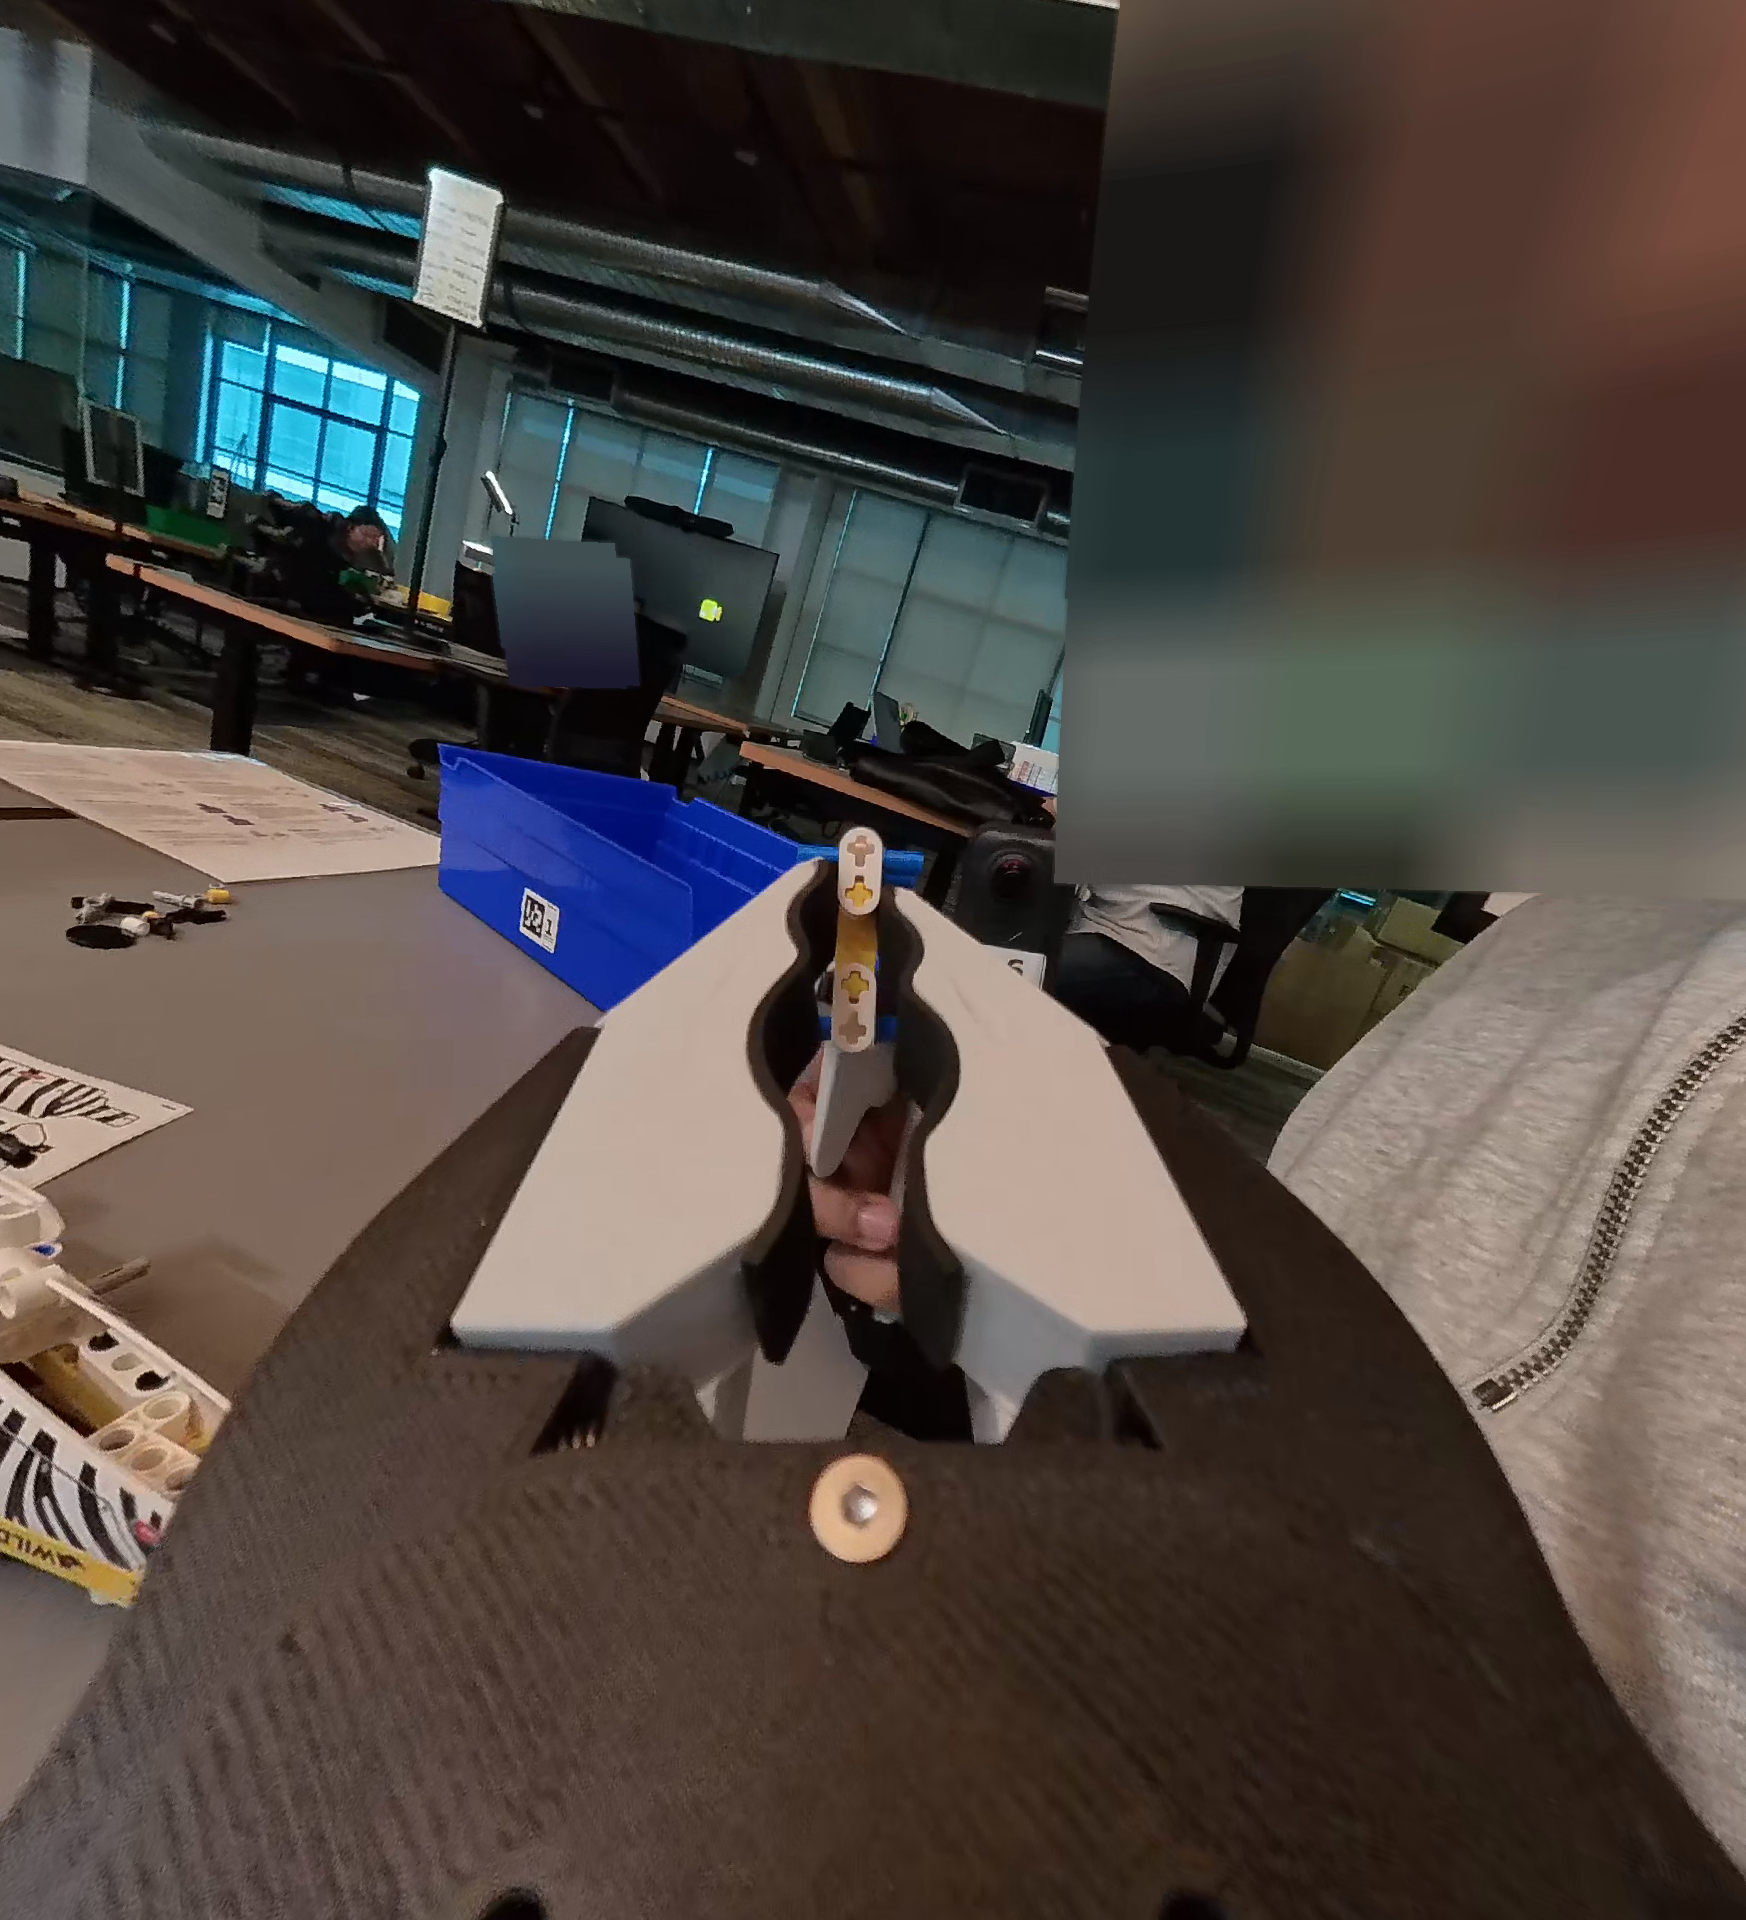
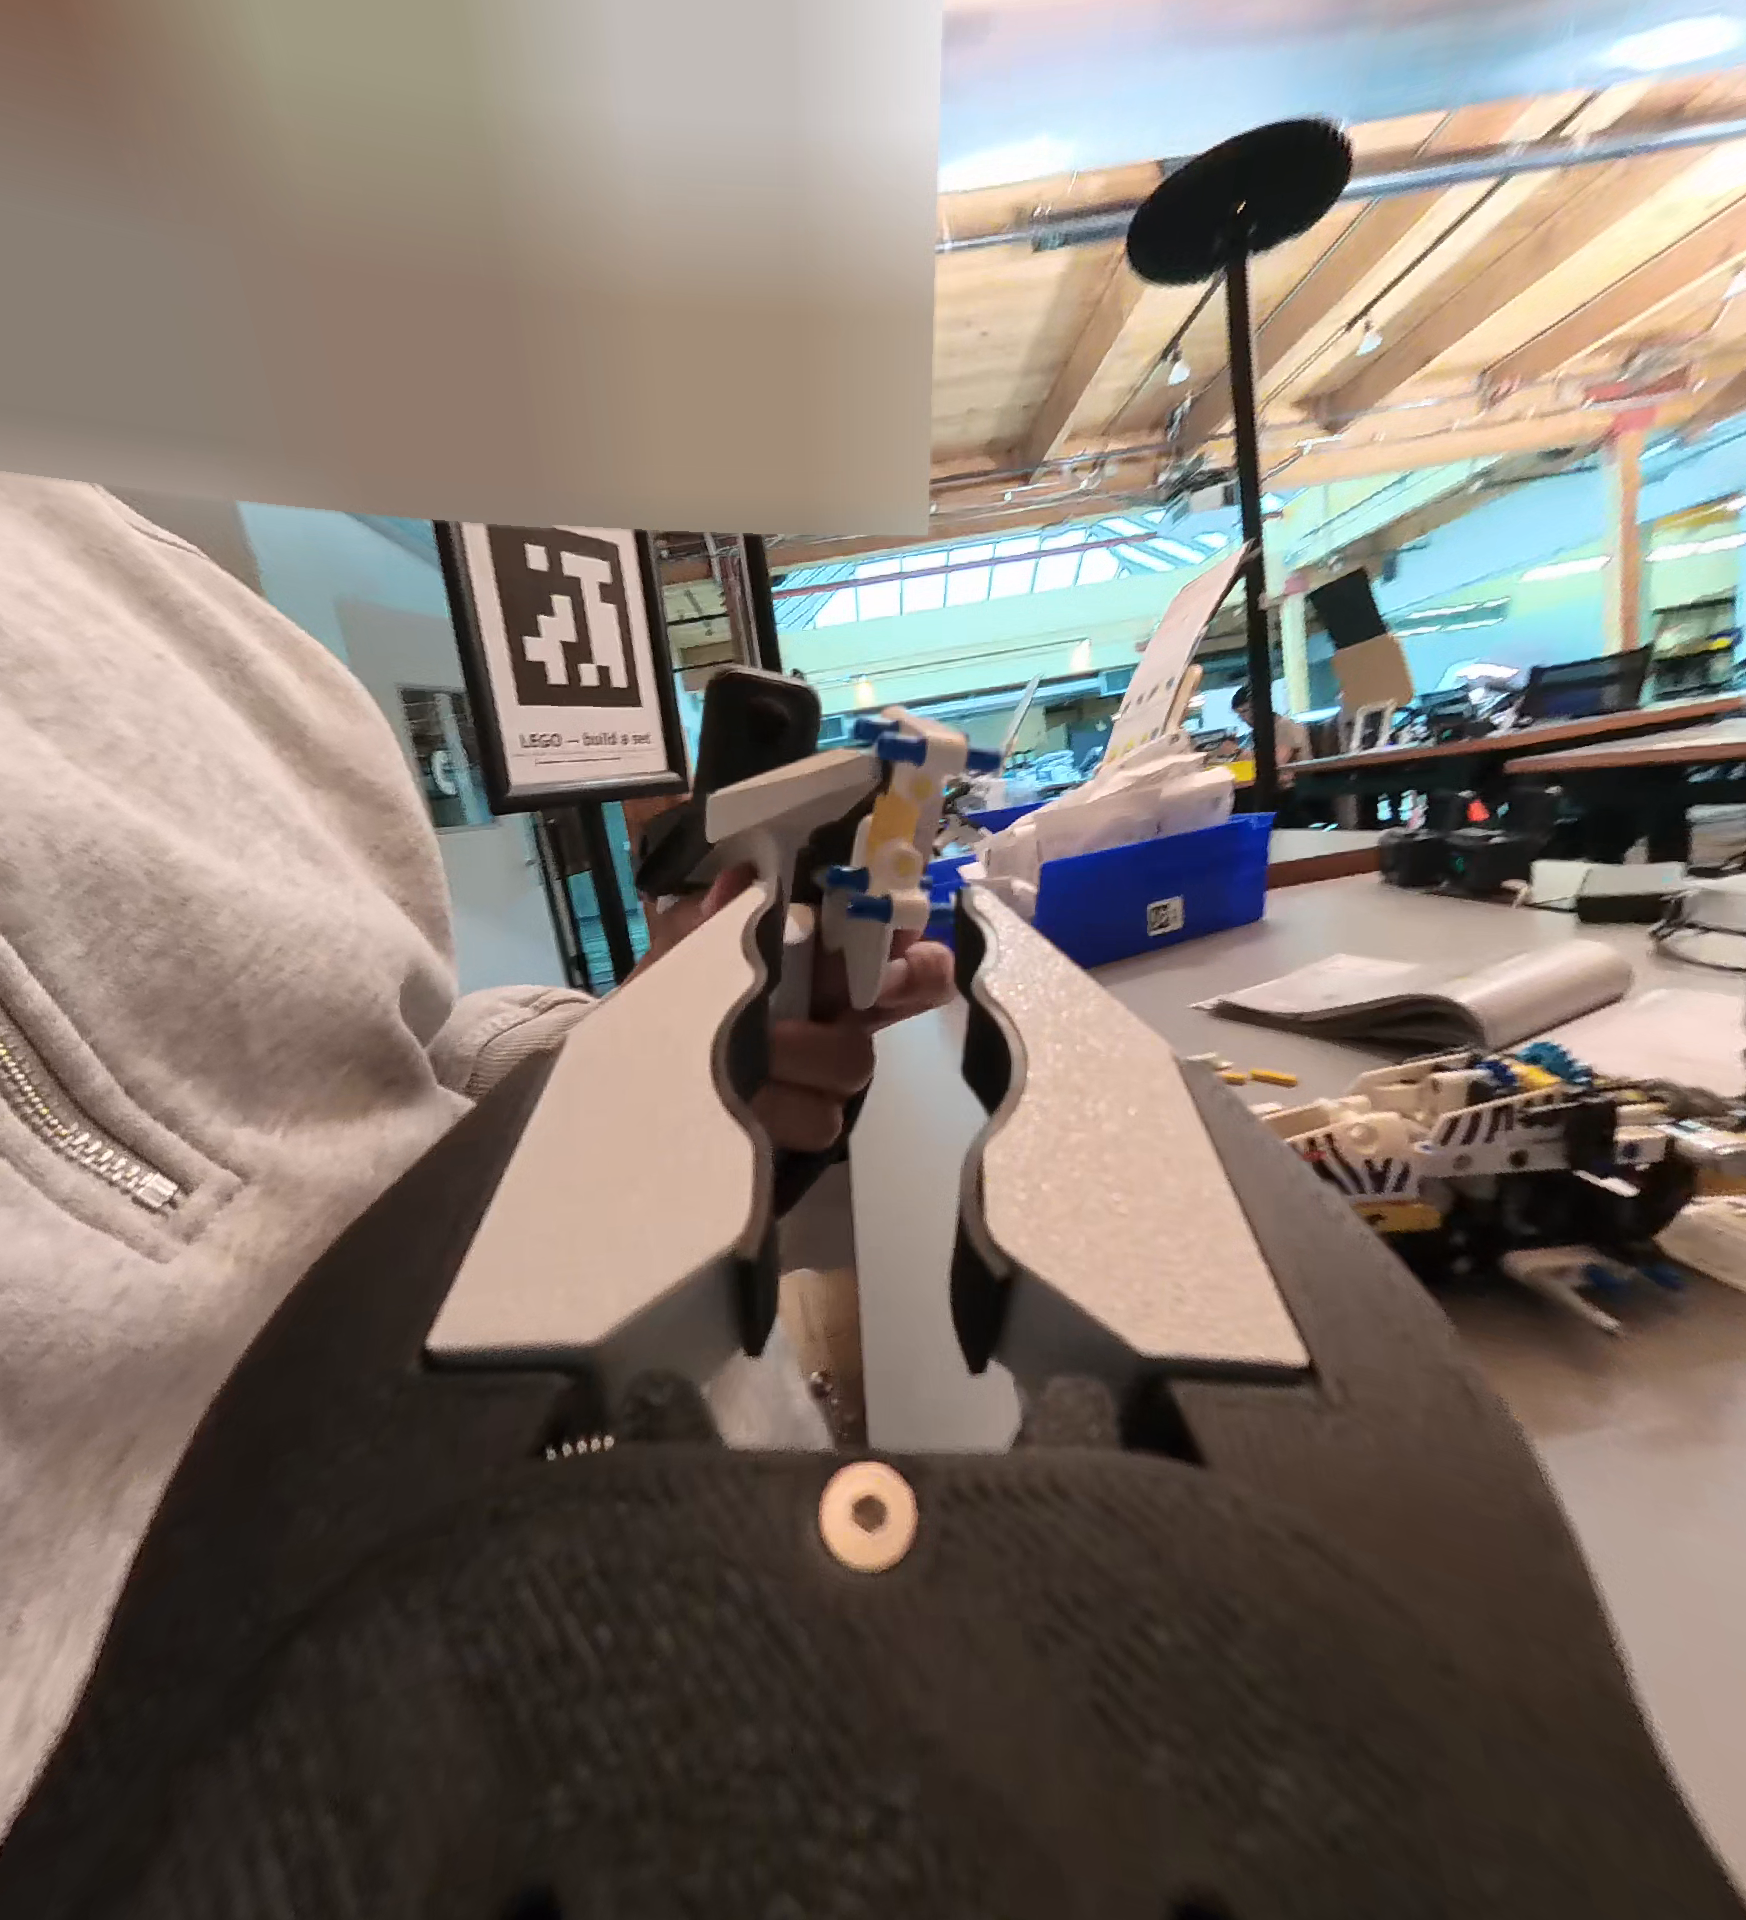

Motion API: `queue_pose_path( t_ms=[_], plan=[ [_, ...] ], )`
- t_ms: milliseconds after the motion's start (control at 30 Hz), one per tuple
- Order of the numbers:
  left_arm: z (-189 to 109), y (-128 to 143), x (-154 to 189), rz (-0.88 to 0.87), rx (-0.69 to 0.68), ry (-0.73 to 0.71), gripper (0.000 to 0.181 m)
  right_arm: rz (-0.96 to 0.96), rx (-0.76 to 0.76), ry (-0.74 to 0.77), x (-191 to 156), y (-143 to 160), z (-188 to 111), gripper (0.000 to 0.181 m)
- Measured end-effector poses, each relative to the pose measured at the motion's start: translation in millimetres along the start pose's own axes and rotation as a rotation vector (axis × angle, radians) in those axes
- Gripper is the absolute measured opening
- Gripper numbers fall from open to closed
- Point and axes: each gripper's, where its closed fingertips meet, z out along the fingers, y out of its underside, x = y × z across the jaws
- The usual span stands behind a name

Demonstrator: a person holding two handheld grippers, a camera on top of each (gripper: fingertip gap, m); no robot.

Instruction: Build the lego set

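My left gripper (image 1: 858, 899) is shut on a small Lego sub-assembly (image 1: 856, 971) of white and yellow beams with blue pins, held up in the air in front of a person's chest. In the right wrist view the left gripper's fingers (image 2: 786, 800) hold that sub-assembly (image 2: 895, 831) just beyond my right gripper (image 2: 864, 914), which is open and empty, its jaws a hand's width apart. The zebra-striped Lego model lies on the grey table, at lower left in the left wrist view (image 1: 27, 1423) and at right in the right wrist view (image 2: 1471, 1143).
A blue bin (image 1: 588, 873) (image 2: 1149, 883) stands at the table's far side. Loose small parts (image 1: 142, 914), paper sheets (image 1: 173, 800) and a sticker sheet (image 1: 27, 1091) lie on the table. An open booklet (image 2: 1420, 987) lies near the model. A person's grey hoodie (image 2: 121, 831) is close.
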Motion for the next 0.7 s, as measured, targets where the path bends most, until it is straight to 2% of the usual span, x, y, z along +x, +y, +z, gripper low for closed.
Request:
queue_pose_path(
  t_ms=[200, 700],
  plan=[
    [3.7, 8.1, 0.5, -0.068, -0.012, 0.017, 0.004, -0.006, 0.018, 0.0, 0.9, -2.7, -1.5, 0.029],
    [3.7, 12.3, -5.3, -0.081, -0.019, 0.011, 0.005, 0.002, 0.092, 0.004, 7.3, -17.0, -13.1, 0.024]
  ],
)
